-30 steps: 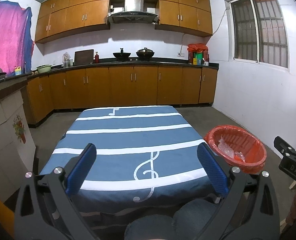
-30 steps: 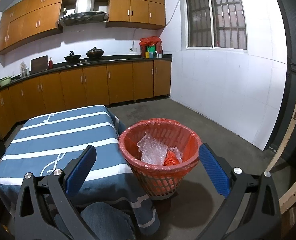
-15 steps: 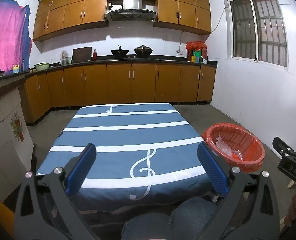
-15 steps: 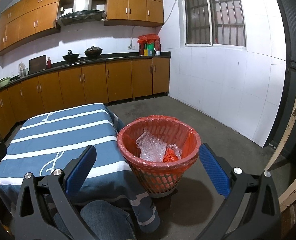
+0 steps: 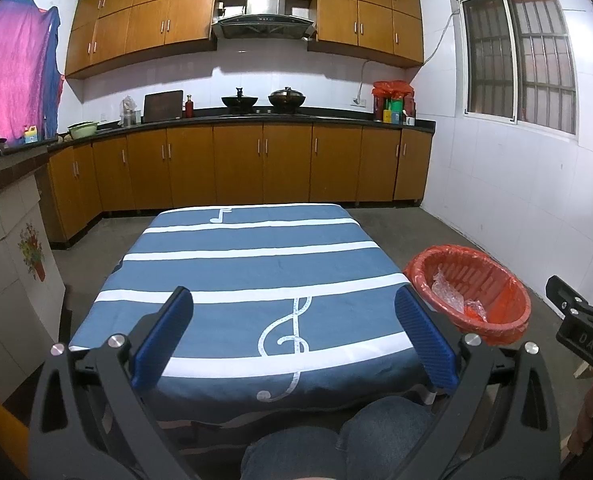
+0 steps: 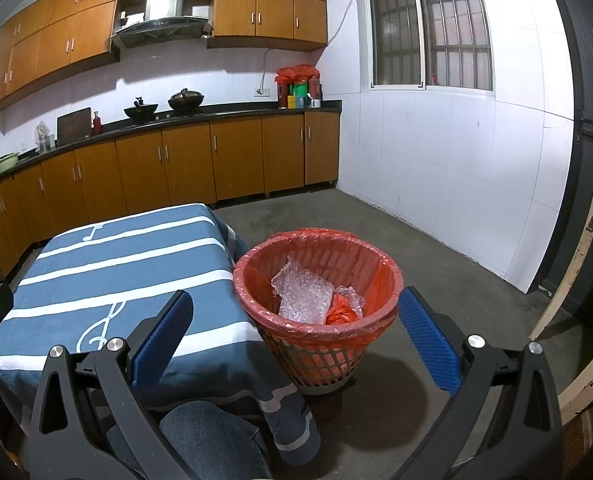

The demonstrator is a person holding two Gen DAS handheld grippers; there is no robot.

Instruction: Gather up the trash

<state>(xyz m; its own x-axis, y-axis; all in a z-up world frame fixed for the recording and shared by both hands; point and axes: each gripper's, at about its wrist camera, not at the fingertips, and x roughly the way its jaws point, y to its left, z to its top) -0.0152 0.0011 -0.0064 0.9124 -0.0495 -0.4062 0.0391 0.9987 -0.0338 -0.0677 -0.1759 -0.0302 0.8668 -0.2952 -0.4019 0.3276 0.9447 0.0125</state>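
A red mesh waste basket lined with a red bag stands on the floor just right of the table; it also shows in the left wrist view as the basket. Inside lie crumpled bubble wrap and a scrunched red bag. My right gripper hangs open in front of the basket, nothing between its blue pads. My left gripper is open over the near edge of the table, which wears a blue cloth with white stripes and music notes. No loose trash shows on the cloth.
A person's knees in jeans sit at the table's near edge. Wooden cabinets and a black counter line the back and left walls. A worn cream-coloured table leg stands at the far right. Bare concrete floor lies beyond the basket.
Both grippers have drawn back and risen a little, so the table and basket sit slightly lower and farther in view. Both stay open and hold nothing.
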